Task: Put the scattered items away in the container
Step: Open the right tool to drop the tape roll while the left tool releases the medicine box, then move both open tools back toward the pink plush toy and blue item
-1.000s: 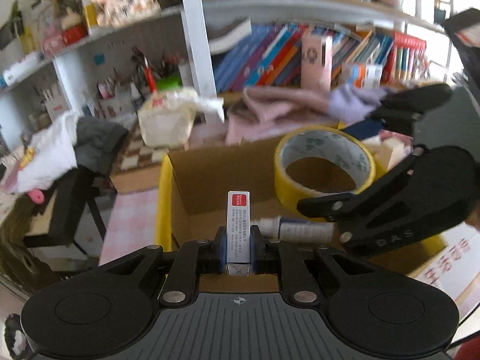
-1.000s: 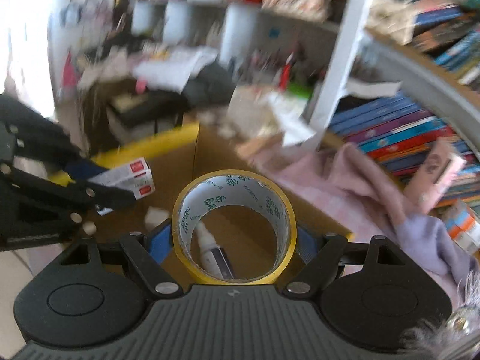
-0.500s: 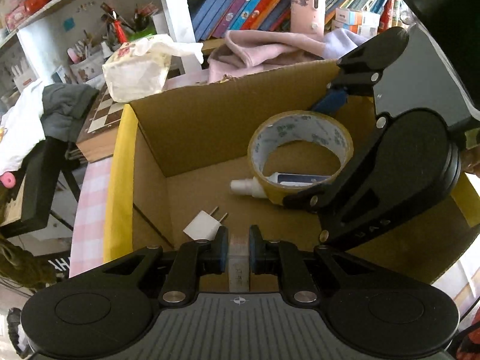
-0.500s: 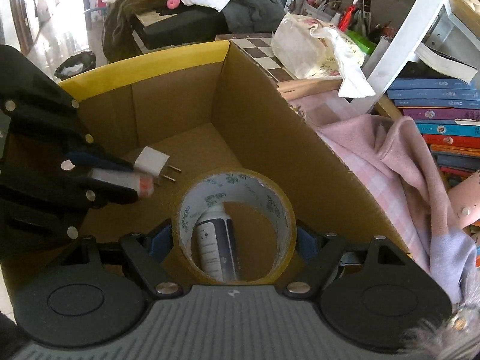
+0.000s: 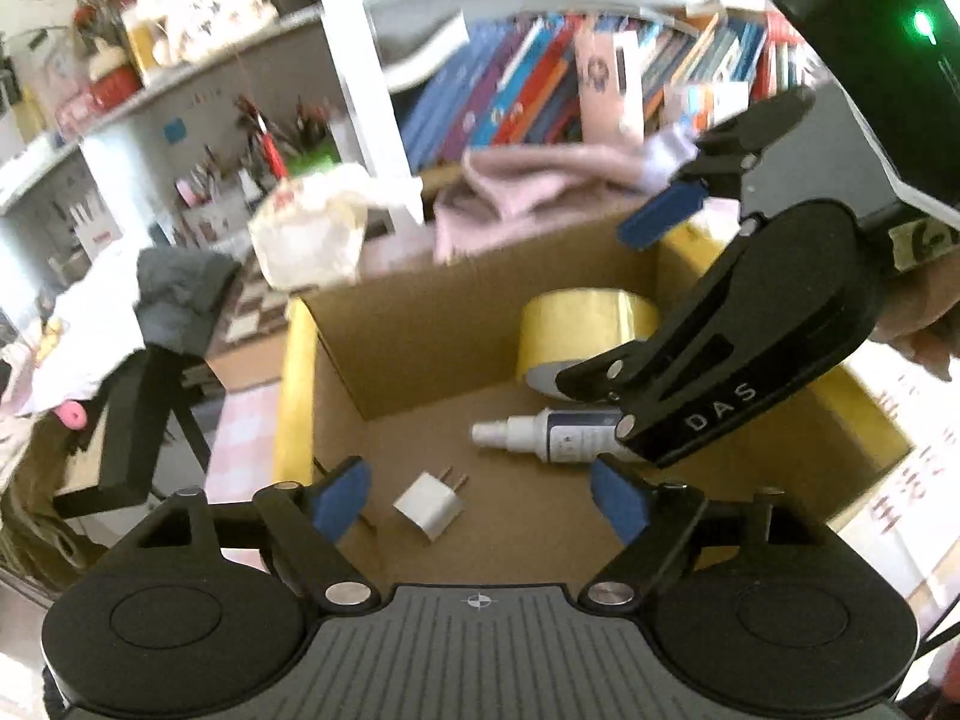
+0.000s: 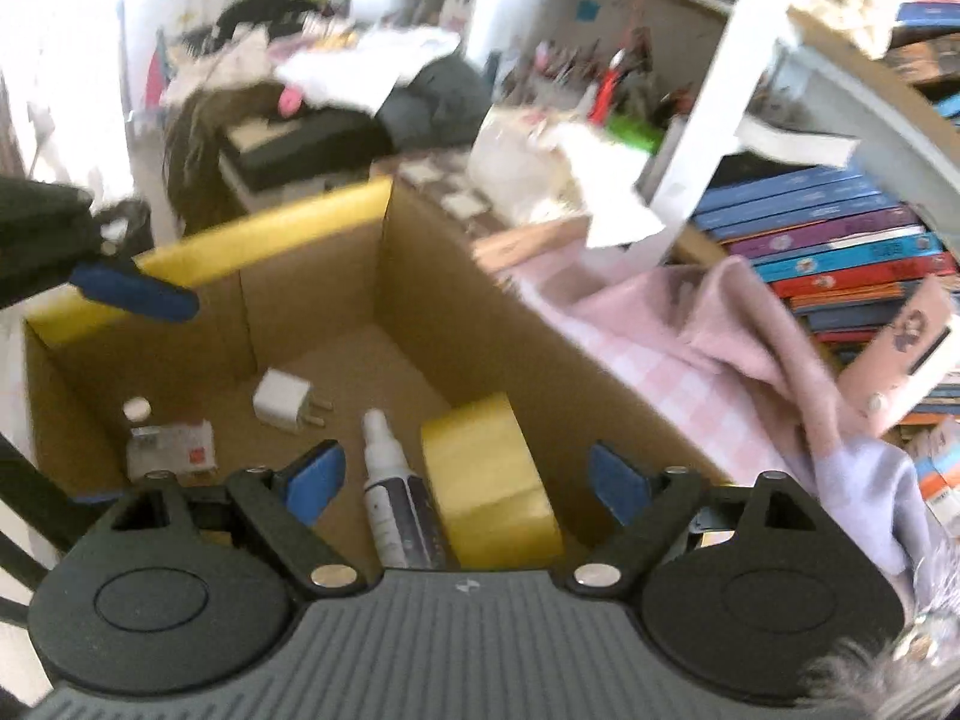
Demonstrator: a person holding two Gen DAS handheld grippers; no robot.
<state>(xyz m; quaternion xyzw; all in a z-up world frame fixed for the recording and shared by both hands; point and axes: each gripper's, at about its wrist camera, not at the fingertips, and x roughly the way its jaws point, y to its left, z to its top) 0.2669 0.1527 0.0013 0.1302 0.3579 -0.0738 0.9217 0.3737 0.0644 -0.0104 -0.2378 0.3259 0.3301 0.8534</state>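
The cardboard box (image 5: 420, 324) with a yellow-taped rim (image 6: 258, 246) holds a yellow tape roll (image 5: 579, 324) (image 6: 489, 480), a white spray bottle (image 5: 552, 435) (image 6: 393, 492), a white plug adapter (image 5: 429, 504) (image 6: 282, 402) and a small white-and-red box (image 6: 174, 450). My left gripper (image 5: 480, 498) is open and empty above the box's near side. My right gripper (image 6: 468, 480) is open and empty above the tape roll and bottle. It also shows in the left wrist view (image 5: 750, 360), over the box's right side.
A pink cloth (image 6: 690, 324) lies beside the box on a pink checked cover. Behind are a white bag (image 5: 312, 240), a shelf post (image 5: 354, 72) and rows of books (image 6: 840, 246). A black stand (image 5: 138, 408) with clothes is at the left.
Both grippers opened. The left one dropped the small white-and-red box into the carton; the right one dropped the tape roll, which now lies beside the spray bottle. Both have lifted.
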